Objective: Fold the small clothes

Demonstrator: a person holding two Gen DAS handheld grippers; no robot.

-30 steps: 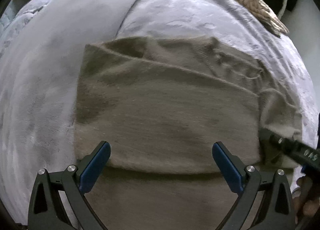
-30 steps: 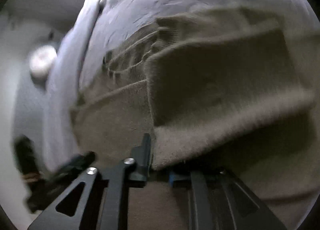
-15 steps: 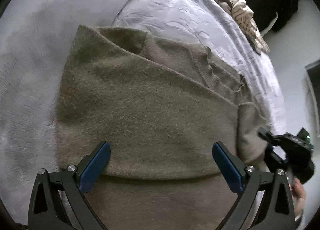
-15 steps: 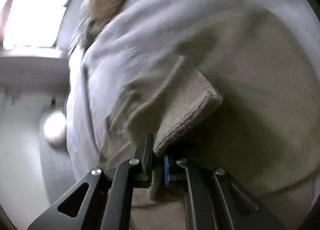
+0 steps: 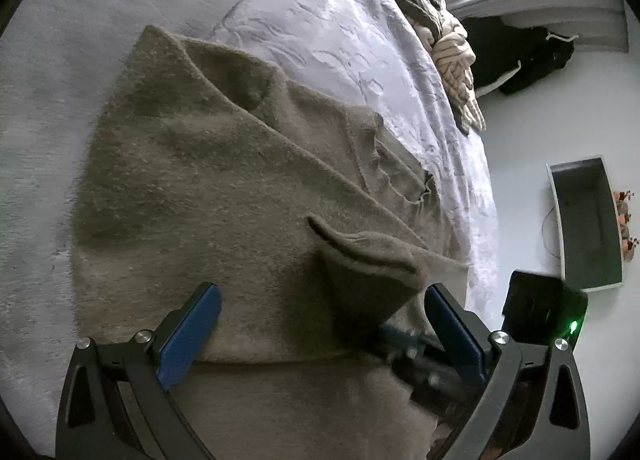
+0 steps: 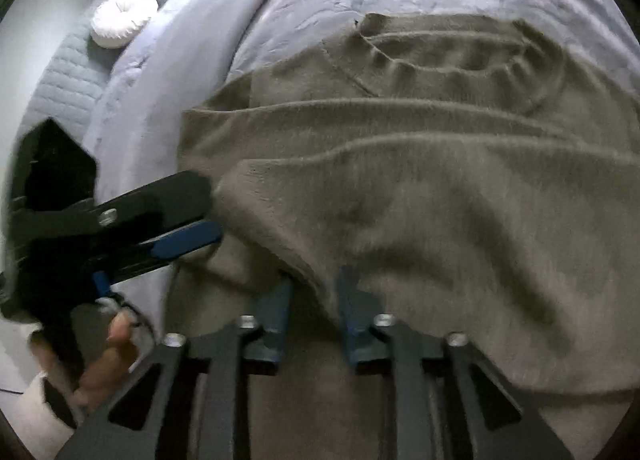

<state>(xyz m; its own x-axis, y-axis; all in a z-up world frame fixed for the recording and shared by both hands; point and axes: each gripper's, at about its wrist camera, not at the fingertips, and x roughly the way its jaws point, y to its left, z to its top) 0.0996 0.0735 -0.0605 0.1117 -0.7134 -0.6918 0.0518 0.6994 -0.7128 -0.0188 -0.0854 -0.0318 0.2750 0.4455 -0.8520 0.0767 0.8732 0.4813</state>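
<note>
An olive knitted sweater [image 5: 224,196] lies folded on the pale bed cover [image 5: 328,32]. My left gripper [image 5: 322,324] stands open over its near edge, with its blue pads [image 5: 192,324] wide apart and nothing gripped. In the right wrist view the left gripper [image 6: 204,216] comes in from the left at the sweater's [image 6: 420,188] side edge. My right gripper [image 6: 314,300] has its jaws opening, and a folded-over flap of the sweater [image 6: 256,196] hangs between the pads without being pinched. In the left wrist view that flap [image 5: 360,264] stands up like a tent beside my right gripper [image 5: 400,340].
A beige cable-knit garment [image 5: 452,56] lies at the bed's far edge, with dark clothes [image 5: 528,56] on the floor beyond it. A grey open box [image 5: 588,220] stands on the floor to the right. A round white cushion [image 6: 120,18] sits by the bedhead. A hand [image 6: 108,352] holds the left gripper.
The right gripper carried a flap of the sweater across onto its body, close to the left gripper, and its jaws have parted. The left view has swung right, showing more floor.
</note>
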